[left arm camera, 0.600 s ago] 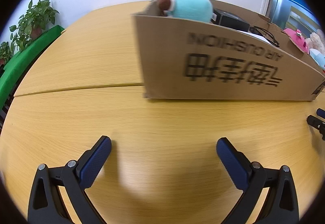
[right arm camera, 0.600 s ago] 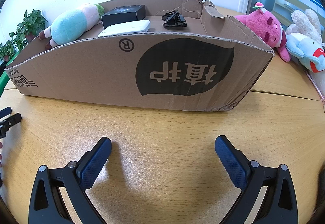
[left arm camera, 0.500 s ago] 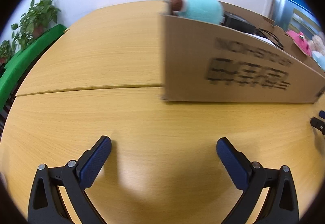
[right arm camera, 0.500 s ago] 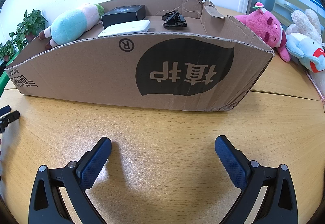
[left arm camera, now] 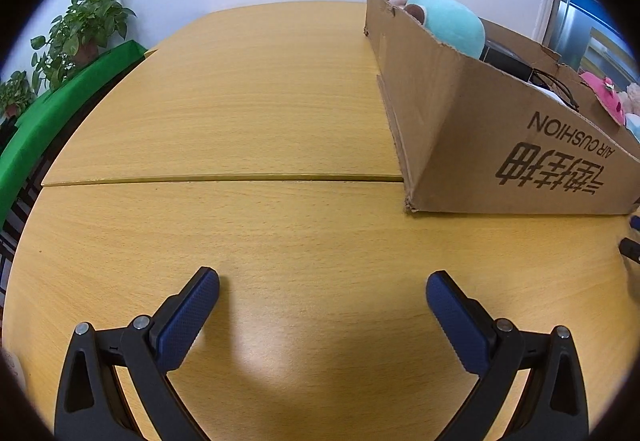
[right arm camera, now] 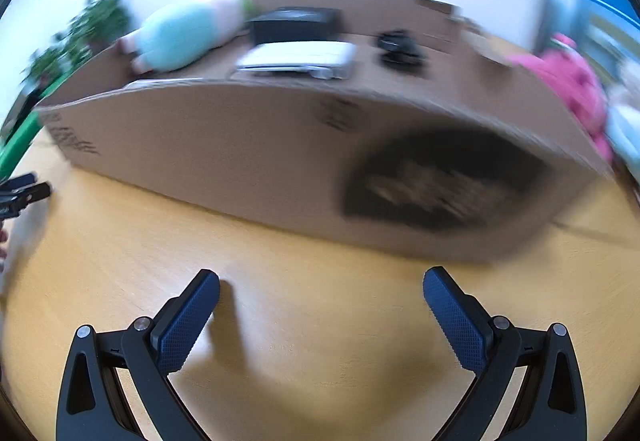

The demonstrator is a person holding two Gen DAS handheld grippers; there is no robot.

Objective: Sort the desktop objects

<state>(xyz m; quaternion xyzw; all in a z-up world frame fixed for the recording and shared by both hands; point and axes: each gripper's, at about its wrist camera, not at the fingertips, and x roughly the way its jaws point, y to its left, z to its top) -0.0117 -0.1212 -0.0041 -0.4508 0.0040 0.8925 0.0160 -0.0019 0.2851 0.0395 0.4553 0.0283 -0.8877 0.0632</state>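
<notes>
A cardboard box (left arm camera: 500, 145) stands on the wooden table (left arm camera: 240, 121), seen at the right of the left wrist view and across the right wrist view (right arm camera: 240, 153). Inside it lie a light-blue plush toy (right arm camera: 180, 35), a black box (right arm camera: 294, 25), a white flat device (right arm camera: 298, 59) and a black tangled item (right arm camera: 400, 49). My left gripper (left arm camera: 322, 301) is open and empty over bare table, left of the box. My right gripper (right arm camera: 320, 301) is open and empty in front of the box. The right wrist view is blurred.
A pink plush toy (right arm camera: 568, 85) and a pale plush toy (right arm camera: 624, 137) lie right of the box. Potted plants (left arm camera: 80, 29) and a green panel (left arm camera: 60, 109) stand beyond the table's left edge. The left gripper's tip shows at the far left of the right wrist view (right arm camera: 20, 193).
The left gripper has swung left, so the box now sits at the right of its view. The right gripper has begun moving; its view has blurred and shifted, showing more of the box's inside.
</notes>
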